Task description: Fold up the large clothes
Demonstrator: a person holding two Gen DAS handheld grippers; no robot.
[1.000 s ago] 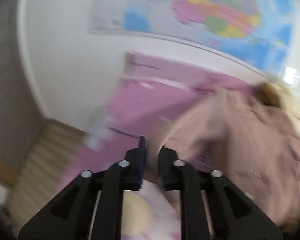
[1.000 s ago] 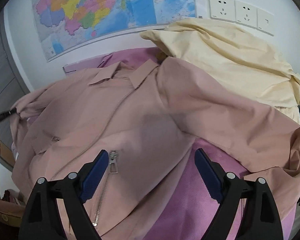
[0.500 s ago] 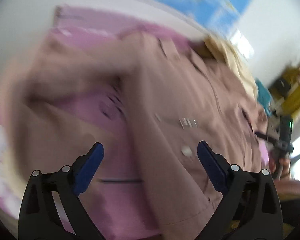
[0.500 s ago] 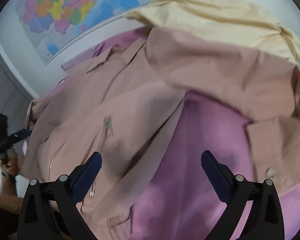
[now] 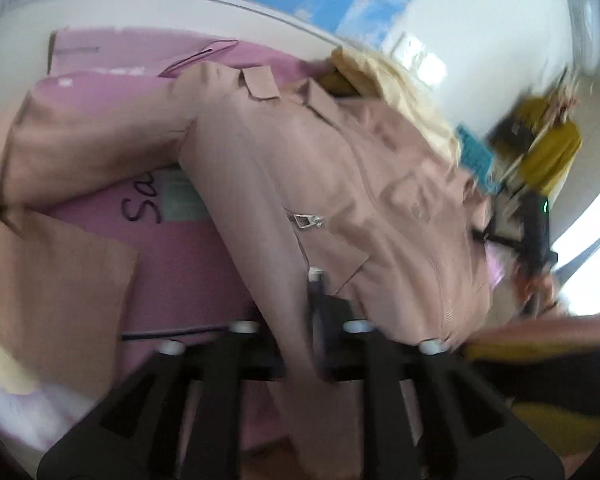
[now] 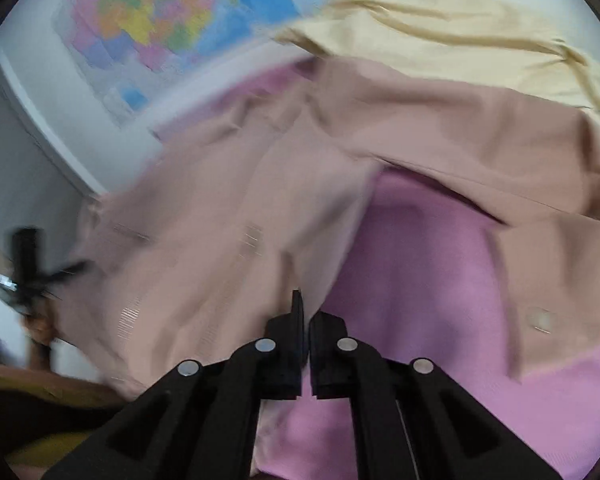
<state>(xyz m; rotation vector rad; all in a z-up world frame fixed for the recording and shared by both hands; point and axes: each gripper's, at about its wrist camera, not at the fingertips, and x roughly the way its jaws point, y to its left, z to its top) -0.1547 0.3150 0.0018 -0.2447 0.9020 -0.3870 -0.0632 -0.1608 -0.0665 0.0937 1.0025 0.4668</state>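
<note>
Lying spread across the pink cloth-covered surface [image 6: 420, 264], the dusty-pink zip-front jacket [image 5: 340, 168] has a pale yellow garment [image 6: 460, 36] heaped behind it. The left gripper [image 5: 318, 320] has its jaws pinched on the jacket's lower front edge; the right gripper [image 6: 305, 336] likewise clamps the jacket's hem.

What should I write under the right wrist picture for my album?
Right gripper pinching the pink jacket's hem on a purple sheet.
</note>
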